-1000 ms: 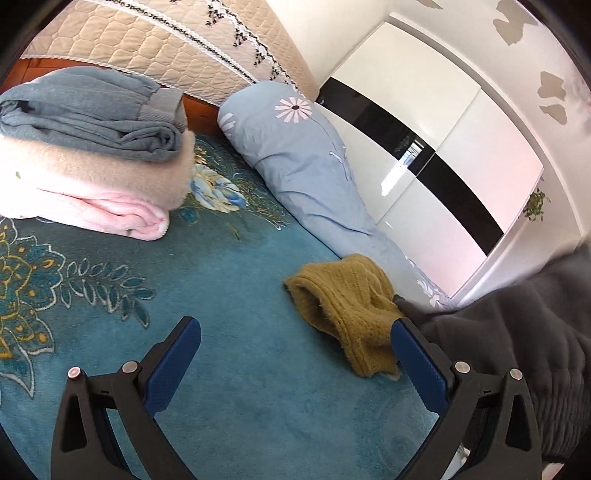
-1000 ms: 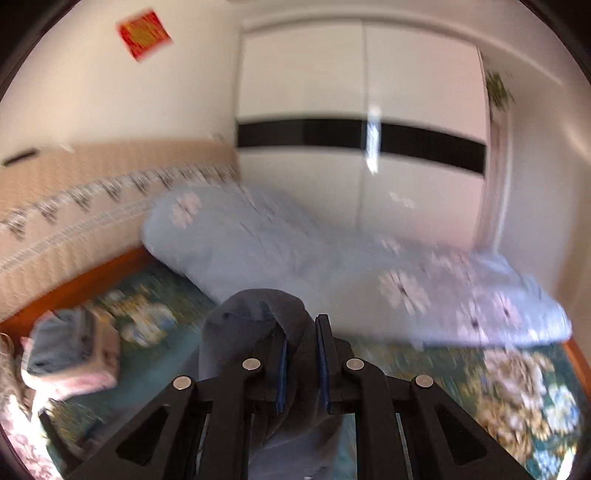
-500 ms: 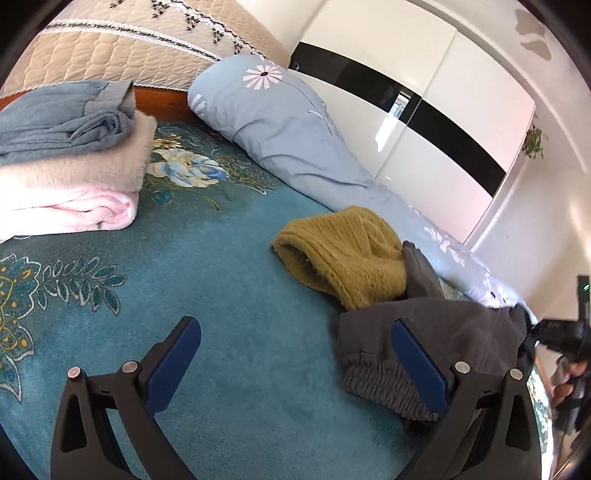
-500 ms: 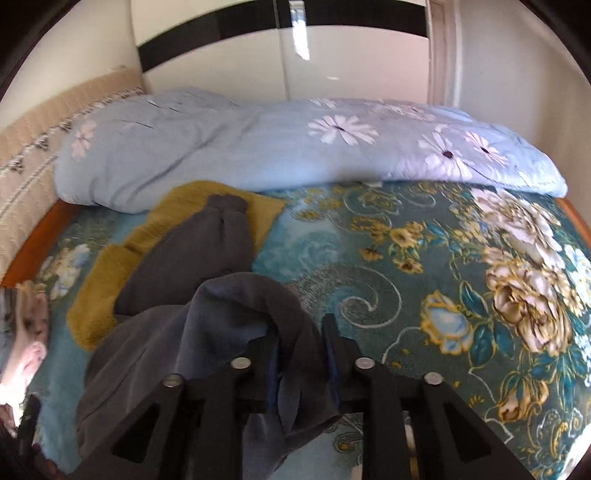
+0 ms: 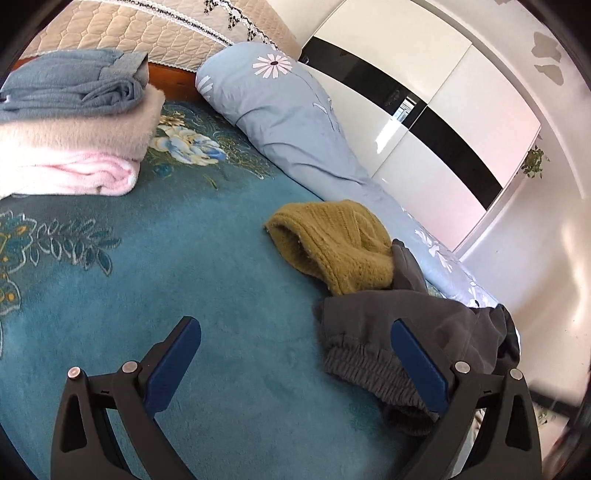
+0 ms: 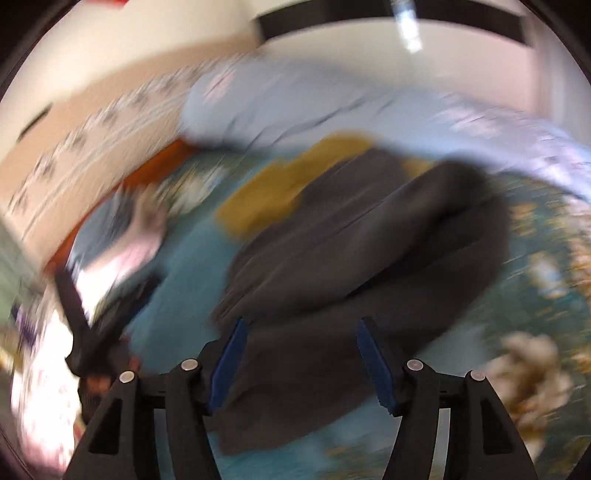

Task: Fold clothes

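Observation:
Dark grey trousers [image 5: 391,325] lie crumpled on the teal bedspread [image 5: 221,295], their elastic waistband toward me, partly over a mustard knit sweater [image 5: 332,240]. My left gripper [image 5: 295,362] hangs open above the bedspread, its right finger over the waistband. In the blurred right wrist view the grey trousers [image 6: 351,251] spread across the bed with the mustard sweater [image 6: 277,188] behind them. My right gripper [image 6: 299,354] is open just above the trousers, nothing between its fingers.
A stack of folded clothes, grey-blue on beige and pink [image 5: 70,129], sits at the far left by the quilted headboard [image 5: 147,33]. A long pale blue floral quilt roll [image 5: 295,122] runs along the bed's far side. White wardrobe [image 5: 424,92] beyond.
My right gripper was shut on the grey trousers and has let go; the trousers dropped onto the bed. The right view swings fast. The left gripper shifted slightly, staying open.

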Tool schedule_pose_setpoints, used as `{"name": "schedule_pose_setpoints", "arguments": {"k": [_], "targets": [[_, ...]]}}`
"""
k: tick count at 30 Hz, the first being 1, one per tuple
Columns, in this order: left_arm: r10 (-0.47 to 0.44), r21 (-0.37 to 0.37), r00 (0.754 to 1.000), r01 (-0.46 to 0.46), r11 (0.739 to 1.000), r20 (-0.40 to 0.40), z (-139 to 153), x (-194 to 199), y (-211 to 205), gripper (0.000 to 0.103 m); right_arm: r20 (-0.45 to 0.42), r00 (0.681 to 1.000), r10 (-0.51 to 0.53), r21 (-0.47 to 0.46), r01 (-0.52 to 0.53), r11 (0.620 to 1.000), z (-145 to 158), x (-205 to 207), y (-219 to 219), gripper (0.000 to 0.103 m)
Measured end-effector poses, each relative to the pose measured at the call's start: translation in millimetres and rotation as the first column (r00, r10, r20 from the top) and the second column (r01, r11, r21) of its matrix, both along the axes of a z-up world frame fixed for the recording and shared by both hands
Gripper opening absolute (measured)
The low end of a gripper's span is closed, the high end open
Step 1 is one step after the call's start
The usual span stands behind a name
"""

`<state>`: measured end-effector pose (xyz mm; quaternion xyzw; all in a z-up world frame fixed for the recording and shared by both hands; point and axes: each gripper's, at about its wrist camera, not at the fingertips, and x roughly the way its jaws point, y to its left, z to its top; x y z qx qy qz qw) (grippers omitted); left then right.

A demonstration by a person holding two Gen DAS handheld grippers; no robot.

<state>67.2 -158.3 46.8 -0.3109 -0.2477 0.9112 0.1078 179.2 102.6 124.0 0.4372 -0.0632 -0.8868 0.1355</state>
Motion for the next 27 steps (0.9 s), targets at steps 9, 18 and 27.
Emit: {"name": "schedule_pose_setpoints", "arguments": {"k": [9,18,27], "targets": [[-0.05,-0.031,0.999,0.05,0.998,0.001,-2.6,15.1,3.1,0.102,0.081,0.997,-0.019,0.087,0.012,0.996,-41.8,-7.9,-48.8,0.061],[-0.059,-0.034,0.998,0.059,0.998,-0.003,-1.6,16.3,4.0,0.102,-0.062,0.989,-0.137,0.272,0.149,0.951,29.1,21.3,36.3,0.008],[-0.156,-0.117,0.986,0.15,0.982,-0.052,8.8,24.0,36.6,0.102,-0.315,0.874,-0.371,0.596,0.486,0.639,90.1,25.7,176.3,0.008]]}}
